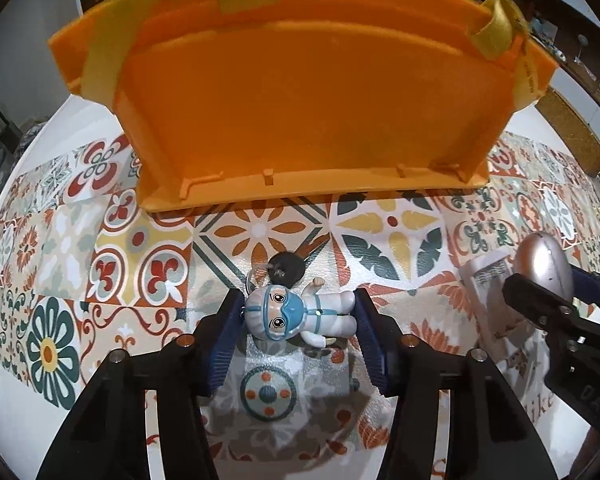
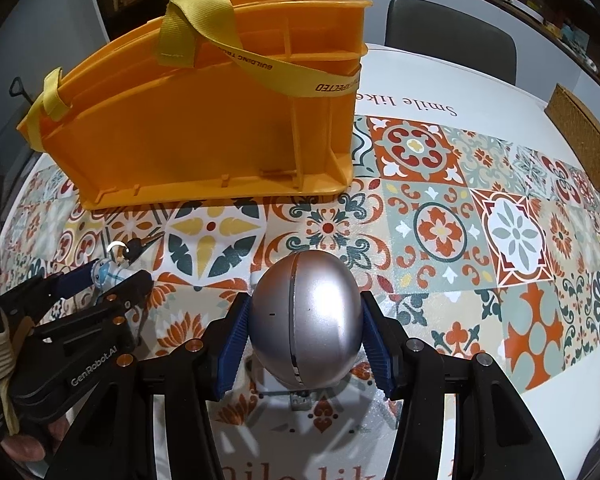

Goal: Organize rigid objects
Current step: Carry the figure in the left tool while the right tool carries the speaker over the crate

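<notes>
A small white-suited figurine keychain (image 1: 296,314) with a blue mask lies on the patterned tablecloth (image 1: 140,248), its ring and black disc (image 1: 286,268) just beyond it. My left gripper (image 1: 298,300) is shut on it, with the blue pads touching its head and feet. In the right wrist view the same gripper (image 2: 112,276) sits at the left with the figurine (image 2: 104,272) in it. My right gripper (image 2: 304,300) is shut on a silver egg-shaped object (image 2: 306,332), held just above the table. The orange basket (image 2: 200,128) with yellow straps stands behind both.
The basket (image 1: 300,100) fills the space close ahead of the left gripper. A white leaflet (image 1: 488,276) lies under the silver egg (image 1: 544,264). A woven mat (image 2: 584,140) rests at the table's far right edge, and a dark chair (image 2: 448,36) stands behind the table.
</notes>
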`<state>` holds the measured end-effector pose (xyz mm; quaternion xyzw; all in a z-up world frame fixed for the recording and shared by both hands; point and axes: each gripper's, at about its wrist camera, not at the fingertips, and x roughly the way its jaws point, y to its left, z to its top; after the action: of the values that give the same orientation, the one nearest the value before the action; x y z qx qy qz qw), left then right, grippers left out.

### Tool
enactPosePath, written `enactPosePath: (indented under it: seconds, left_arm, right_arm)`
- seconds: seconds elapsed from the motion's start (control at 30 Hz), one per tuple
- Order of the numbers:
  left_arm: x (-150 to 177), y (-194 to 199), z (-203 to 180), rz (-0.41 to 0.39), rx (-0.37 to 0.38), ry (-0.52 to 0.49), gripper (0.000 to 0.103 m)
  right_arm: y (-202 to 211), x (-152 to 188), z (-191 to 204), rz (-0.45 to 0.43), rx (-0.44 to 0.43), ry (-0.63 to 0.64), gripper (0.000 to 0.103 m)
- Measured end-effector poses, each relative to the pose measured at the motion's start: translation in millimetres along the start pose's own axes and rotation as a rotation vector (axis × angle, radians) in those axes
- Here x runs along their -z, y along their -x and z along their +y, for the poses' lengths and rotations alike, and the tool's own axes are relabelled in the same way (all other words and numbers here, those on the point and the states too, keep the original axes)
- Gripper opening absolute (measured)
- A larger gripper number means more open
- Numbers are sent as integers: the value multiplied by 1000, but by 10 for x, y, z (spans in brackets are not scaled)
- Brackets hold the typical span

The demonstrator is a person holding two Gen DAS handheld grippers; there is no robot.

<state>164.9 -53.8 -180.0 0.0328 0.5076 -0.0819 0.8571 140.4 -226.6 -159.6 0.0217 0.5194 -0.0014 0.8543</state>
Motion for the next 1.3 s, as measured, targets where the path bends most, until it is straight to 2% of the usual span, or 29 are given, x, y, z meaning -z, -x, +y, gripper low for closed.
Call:
enactPosePath:
  seconds: [0.43,1.3]
  left_arm:
    - [64,414,6,-16,24,-7,54]
    - [-57,1274,206,-129,49,25,54]
  right_arm:
    - [271,18,104,-26,-18,7,53]
    - [1013,-49,346,-131,-51,7,53]
